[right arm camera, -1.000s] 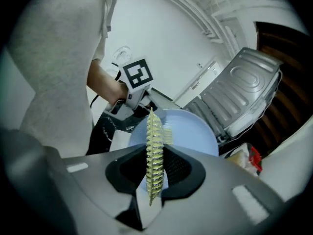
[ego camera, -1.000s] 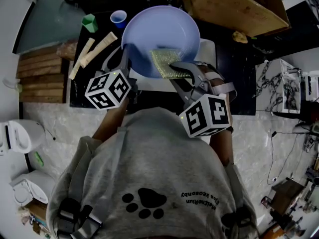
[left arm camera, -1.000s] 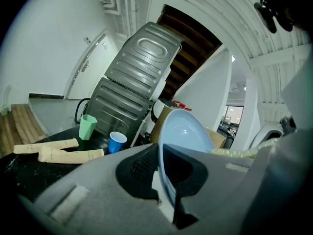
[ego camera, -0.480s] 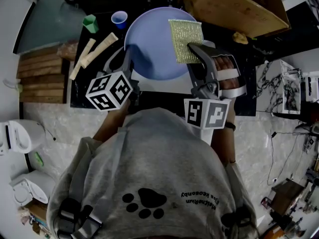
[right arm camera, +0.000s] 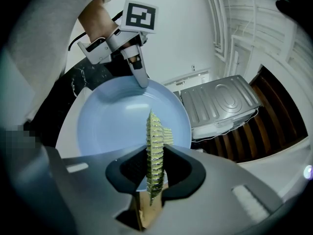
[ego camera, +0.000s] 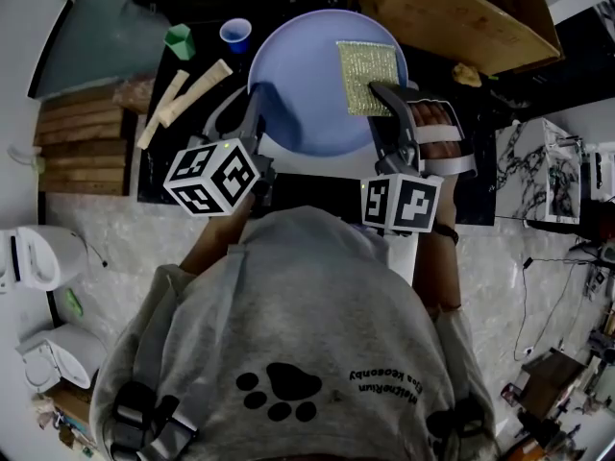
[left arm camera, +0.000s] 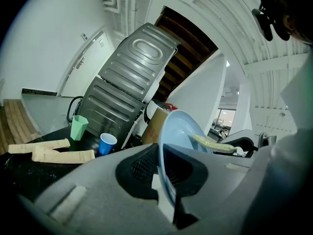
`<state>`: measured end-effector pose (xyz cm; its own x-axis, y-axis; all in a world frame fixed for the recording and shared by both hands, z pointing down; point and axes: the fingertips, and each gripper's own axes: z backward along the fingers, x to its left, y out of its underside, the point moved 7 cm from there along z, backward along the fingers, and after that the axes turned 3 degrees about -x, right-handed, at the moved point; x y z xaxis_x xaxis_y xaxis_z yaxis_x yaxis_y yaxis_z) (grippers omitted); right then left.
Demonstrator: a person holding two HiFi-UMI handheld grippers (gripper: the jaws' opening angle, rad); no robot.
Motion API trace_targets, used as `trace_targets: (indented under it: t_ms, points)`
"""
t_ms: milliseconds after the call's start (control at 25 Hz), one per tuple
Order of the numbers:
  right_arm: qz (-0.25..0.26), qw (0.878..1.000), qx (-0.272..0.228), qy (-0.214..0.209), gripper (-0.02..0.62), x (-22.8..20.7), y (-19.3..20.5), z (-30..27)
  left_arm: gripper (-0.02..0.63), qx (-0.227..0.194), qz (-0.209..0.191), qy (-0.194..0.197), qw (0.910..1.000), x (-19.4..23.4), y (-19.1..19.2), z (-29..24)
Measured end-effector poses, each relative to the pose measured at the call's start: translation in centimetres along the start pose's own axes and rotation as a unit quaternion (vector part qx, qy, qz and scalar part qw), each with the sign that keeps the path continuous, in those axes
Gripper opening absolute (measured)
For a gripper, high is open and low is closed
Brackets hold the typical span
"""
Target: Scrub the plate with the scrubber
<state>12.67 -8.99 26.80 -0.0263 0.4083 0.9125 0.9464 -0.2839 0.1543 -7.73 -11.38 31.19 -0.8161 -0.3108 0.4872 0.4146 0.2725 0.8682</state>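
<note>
while the scrubber (ego camera: 368, 77) touches the plate (ego camera: 298, 84), shirt lettering (ego camera: 392, 384) is unreadable.

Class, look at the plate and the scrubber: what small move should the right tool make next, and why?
Probably sweep the scrubber across the plate toward its middle. The right tool grips the scrubber near the plate's far-right rim in the head view, with most of the face lying open beside it. The left tool clamps the rim, holding the plate tilted up.

Black counter (ego camera: 157, 177), marble floor (ego camera: 110, 241), wooden slats (ego camera: 82, 142)
</note>
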Motion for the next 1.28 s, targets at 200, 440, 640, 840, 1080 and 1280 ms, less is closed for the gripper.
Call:
trace_targets:
  t_ms: [200, 440, 640, 840, 1080, 1280]
  points:
    - [-0.019, 0.999, 0.012, -0.027, 0.074, 0.8, 0.5, -0.6, 0.02, -0.002, -0.003, 0.006, 1.0, -0.5, -0.3, 0.1]
    - [-0.051, 0.997, 0.022, -0.056, 0.074, 1.5, 0.8, -0.6, 0.021, -0.006, 0.0, -0.001, 1.0, -0.2, -0.4, 0.2]
    - [-0.066, 0.995, 0.009, -0.078, 0.074, 2.5, 0.9, -0.6, 0.023, -0.018, 0.007, -0.008, 0.9998, 0.1, -0.9, 0.7]
    - [-0.091, 0.991, 0.007, -0.101, 0.074, 3.6, 0.4, -0.7, 0.025, -0.03, 0.008, -0.014, 0.9994, 0.7, -1.4, 1.0]
    - [-0.114, 0.983, 0.001, -0.146, 0.074, 5.4, -0.3, -0.6, 0.026, -0.038, 0.007, -0.025, 0.9989, 1.2, -1.7, 1.2]
    - [-0.141, 0.97, -0.011, -0.196, 0.074, 6.8, -1.0, -0.4, 0.026, -0.042, 0.0, -0.03, 0.9987, 1.3, -1.8, 1.2]
